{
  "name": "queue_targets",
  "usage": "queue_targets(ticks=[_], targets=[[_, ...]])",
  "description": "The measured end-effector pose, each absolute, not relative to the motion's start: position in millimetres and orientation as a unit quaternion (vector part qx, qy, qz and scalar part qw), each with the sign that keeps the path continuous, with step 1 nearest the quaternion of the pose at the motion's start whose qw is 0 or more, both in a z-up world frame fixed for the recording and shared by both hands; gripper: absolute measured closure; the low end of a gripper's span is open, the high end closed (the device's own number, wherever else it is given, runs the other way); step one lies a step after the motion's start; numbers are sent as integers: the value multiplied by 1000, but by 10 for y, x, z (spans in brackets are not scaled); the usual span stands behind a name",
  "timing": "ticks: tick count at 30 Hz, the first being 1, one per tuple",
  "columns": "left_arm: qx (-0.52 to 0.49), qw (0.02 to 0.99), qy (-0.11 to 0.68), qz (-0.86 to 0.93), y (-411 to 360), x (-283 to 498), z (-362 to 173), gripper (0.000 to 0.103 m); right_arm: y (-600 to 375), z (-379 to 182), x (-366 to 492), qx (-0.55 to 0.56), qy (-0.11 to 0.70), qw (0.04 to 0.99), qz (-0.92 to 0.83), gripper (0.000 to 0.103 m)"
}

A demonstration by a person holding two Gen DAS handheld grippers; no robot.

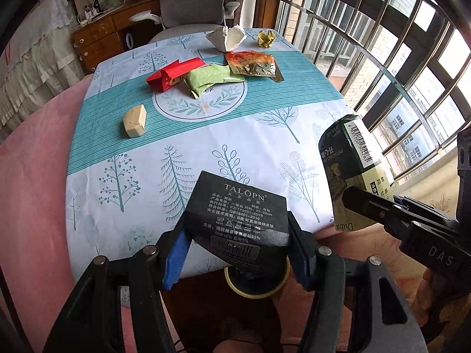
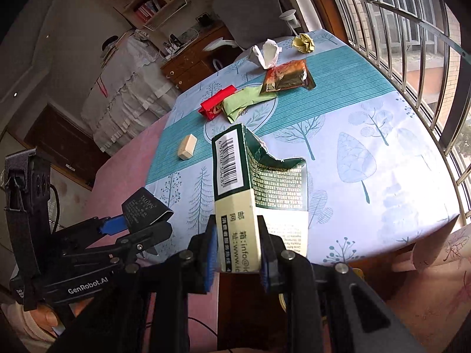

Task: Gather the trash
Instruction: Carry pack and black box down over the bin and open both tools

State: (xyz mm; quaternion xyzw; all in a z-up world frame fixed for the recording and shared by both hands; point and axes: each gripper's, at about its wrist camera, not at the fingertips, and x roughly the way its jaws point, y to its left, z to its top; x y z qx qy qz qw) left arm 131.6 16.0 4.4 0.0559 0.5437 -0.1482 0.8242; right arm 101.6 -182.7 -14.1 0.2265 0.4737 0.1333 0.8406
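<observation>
Black card (image 1: pixel 237 220) clamped in left gripper (image 1: pixel 235 253) jaws, torn green box (image 2: pixel 259 188) clamped in right gripper (image 2: pixel 235 256) jaws, wrappers left on desk (image 1: pixel 206 147)

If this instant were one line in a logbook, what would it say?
left hand-held gripper: shut on black printed card sleeve | right hand-held gripper: shut on torn green-and-cream carton

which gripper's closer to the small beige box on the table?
Left. The left gripper, holding the black card, sits nearly straight back from the beige box; the right gripper is farther off sideways.
</observation>
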Motion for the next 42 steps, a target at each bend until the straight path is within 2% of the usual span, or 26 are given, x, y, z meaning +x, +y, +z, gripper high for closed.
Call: queue_targets(ticks=[12,23,32,42], targets=[[74,796,570,-187,406,436,-293,45,-1387,-371,-17,237,513,820,93,80],[73,772,604,-184,123,192,-707,45,-1556,-797,-245,248,561,785,80,80],[46,763,627,-152,-82,206,-1471,45,-1720,-1625,-173,273,594,751,91,80],[30,751,646,-132,-210,379,-2761,45,-1892,-3015,119,317,604,726,85,79]])
